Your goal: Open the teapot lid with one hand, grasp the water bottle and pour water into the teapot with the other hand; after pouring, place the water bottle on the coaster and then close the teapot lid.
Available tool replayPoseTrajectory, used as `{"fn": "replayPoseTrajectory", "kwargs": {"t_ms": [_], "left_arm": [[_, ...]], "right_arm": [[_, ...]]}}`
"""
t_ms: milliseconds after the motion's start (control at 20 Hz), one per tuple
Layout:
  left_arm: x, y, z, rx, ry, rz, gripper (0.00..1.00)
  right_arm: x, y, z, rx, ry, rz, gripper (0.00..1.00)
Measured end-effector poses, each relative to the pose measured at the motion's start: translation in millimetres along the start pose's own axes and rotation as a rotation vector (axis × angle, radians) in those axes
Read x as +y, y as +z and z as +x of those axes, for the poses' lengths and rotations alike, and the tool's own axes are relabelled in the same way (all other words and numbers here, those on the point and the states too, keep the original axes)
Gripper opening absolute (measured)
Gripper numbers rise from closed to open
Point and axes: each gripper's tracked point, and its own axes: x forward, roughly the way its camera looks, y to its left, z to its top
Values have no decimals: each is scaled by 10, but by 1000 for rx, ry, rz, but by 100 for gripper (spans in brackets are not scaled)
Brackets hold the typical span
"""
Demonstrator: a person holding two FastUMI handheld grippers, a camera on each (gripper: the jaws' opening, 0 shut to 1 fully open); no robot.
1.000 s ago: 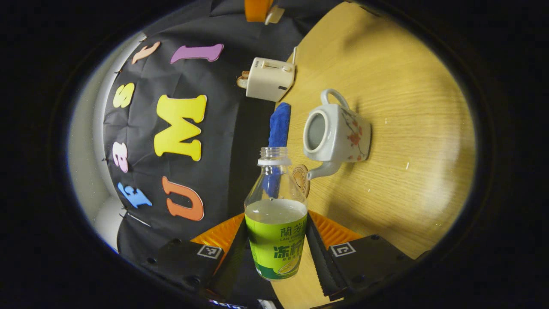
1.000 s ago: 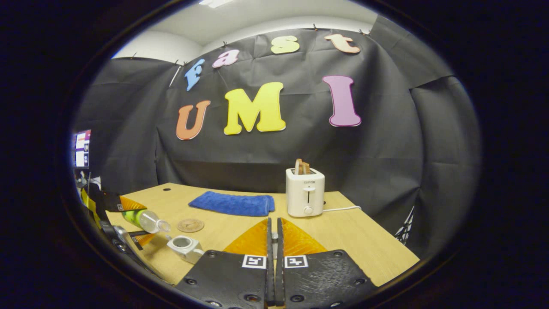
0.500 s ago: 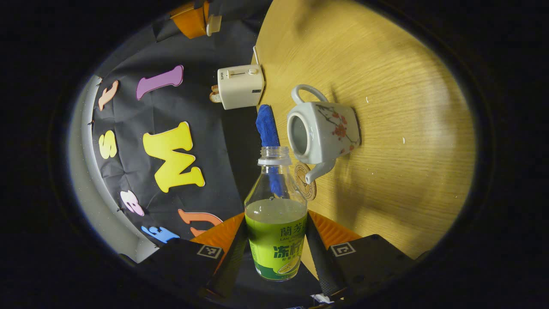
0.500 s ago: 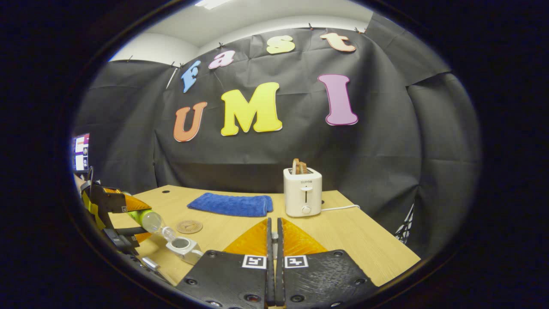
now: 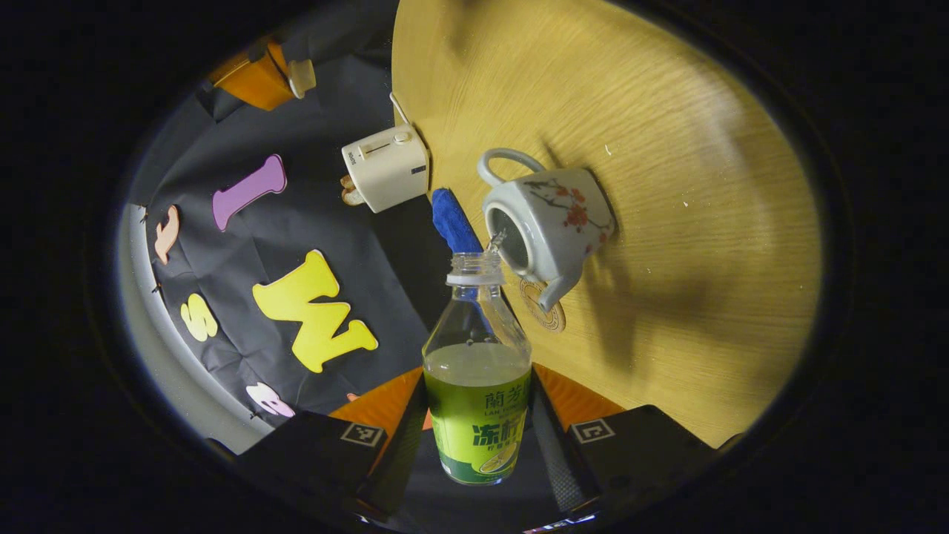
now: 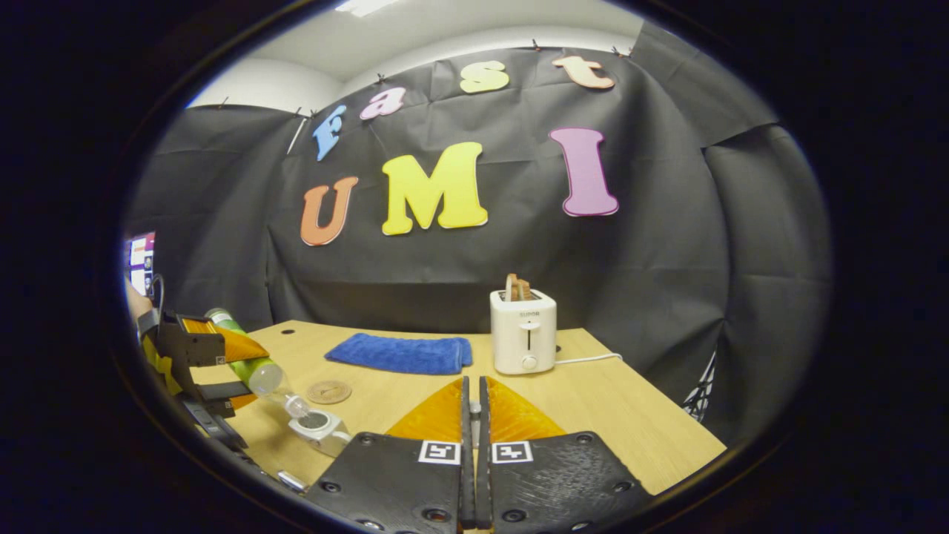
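In the left gripper view, the left gripper (image 5: 477, 437) at the bottom centre has both fingers pressed on the labelled body of the bottle (image 5: 477, 386), whose open mouth sits right at the rim of the lidless teapot (image 5: 550, 222) in the middle of the frame, a thin stream of water crossing into the opening. The coaster (image 5: 545, 314) lies on the table (image 5: 667, 185) just beside the teapot's spout, with a blue cloth (image 5: 452, 221) and a toaster (image 5: 385, 167) up and to the left. In the right gripper view, the right gripper (image 6: 472, 460) at the bottom centre has its fingers drawn almost together with a small white piece between them that I cannot identify, while at the lower left the bottle (image 6: 256, 368) tilts down over the teapot (image 6: 320, 428).
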Motion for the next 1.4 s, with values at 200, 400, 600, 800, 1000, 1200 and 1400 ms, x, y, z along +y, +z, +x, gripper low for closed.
{"fn": "replayPoseTrajectory", "kwargs": {"t_ms": [200,400,600,800,1000,1200,1400], "left_arm": [[23,5,-58,3,-5,43,77],[19,14,-77,10,-7,68,76],[34,18,-66,14,-3,102,77],[48,14,-68,18,0,118,76],[59,15,-69,20,2,124,76],[61,2,-56,29,-8,138,77],[62,20,-57,26,-13,142,76]], "right_arm": [[2,7,-9,-1,6,-2,1],[-10,0,-5,-1,2,0,0],[7,-12,-8,5,4,-3,1],[5,-3,-12,3,4,-5,1],[-4,8,-11,3,-2,-10,1],[-3,11,-20,4,-1,-11,1],[9,18,-32,-1,4,-18,1]]}}
